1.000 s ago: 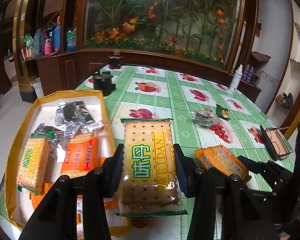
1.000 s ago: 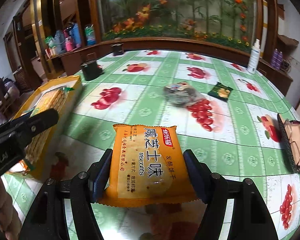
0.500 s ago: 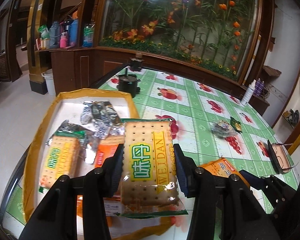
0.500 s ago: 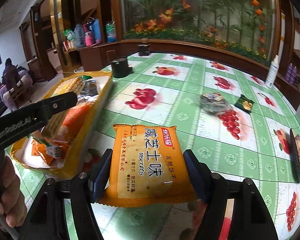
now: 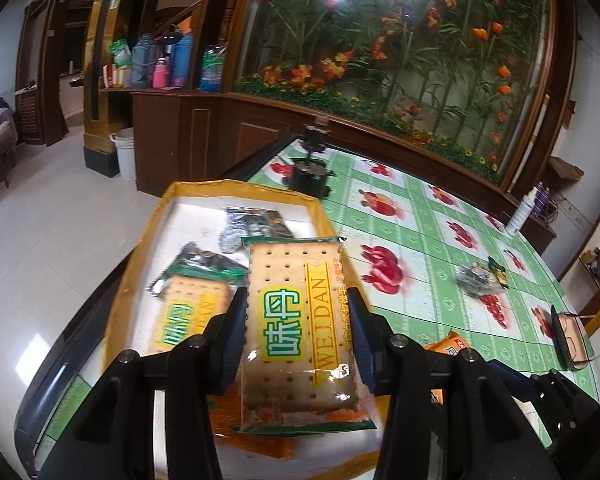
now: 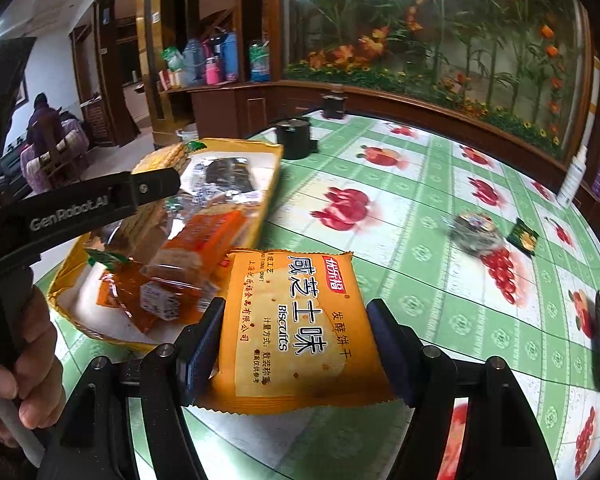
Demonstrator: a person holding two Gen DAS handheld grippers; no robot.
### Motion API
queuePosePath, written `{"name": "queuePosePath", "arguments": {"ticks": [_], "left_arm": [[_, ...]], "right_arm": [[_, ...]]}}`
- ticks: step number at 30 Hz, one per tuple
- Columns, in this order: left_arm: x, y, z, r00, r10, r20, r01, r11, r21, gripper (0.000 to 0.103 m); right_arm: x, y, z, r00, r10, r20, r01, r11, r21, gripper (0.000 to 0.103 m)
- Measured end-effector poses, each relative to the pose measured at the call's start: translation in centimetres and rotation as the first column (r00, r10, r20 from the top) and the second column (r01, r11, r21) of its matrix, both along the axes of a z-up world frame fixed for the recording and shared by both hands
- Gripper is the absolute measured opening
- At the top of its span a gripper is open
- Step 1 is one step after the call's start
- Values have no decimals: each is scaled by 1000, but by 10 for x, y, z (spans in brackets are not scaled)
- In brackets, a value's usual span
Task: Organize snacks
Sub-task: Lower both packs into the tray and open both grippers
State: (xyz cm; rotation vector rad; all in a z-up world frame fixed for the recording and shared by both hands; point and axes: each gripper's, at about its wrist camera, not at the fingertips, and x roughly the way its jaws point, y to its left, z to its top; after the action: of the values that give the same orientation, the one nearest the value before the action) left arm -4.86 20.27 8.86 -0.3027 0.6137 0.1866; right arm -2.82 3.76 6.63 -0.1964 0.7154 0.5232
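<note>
While gripped, cracker pack [image 5: 296,320] reads WEIDAN, orange packet [image 6: 296,332] "Biscuits"

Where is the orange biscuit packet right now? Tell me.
In the right wrist view, the orange biscuit packet sits clamped in the right hand-held gripper, above the green tablecloth, just right of the yellow tray.

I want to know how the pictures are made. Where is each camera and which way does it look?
Left wrist: on the left gripper, looking forward and down over its cracker pack into the yellow tray; only its black fingers show.
Right wrist: on the right gripper, looking over its orange pack across the table; the left gripper and a hand show at left.
Both see the tray, table and flower wall.
</note>
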Motion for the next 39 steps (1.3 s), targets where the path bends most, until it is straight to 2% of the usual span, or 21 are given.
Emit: {"name": "queuePosePath", "arguments": {"ticks": [15,24,27,39], "left_arm": [[-18,45,-15,995,84,-46,-83,997,4,46],[-32,58,-37,995,74,-73,-74,997,16,46],[-37,59,-36,997,60,-47,-60,998,4,46],[-29,55,-39,998,10,-68,-10,1000,-5,46]], "right_arm": [[-8,59,4,992,118,36,-117,993,-18,76],[5,81,-6,992,127,13,-127,991,-37,76],[8,87,-9,992,130,9,-129,991,-45,76],[7,102,-21,989,147,35,-144,987,-78,76]]}}
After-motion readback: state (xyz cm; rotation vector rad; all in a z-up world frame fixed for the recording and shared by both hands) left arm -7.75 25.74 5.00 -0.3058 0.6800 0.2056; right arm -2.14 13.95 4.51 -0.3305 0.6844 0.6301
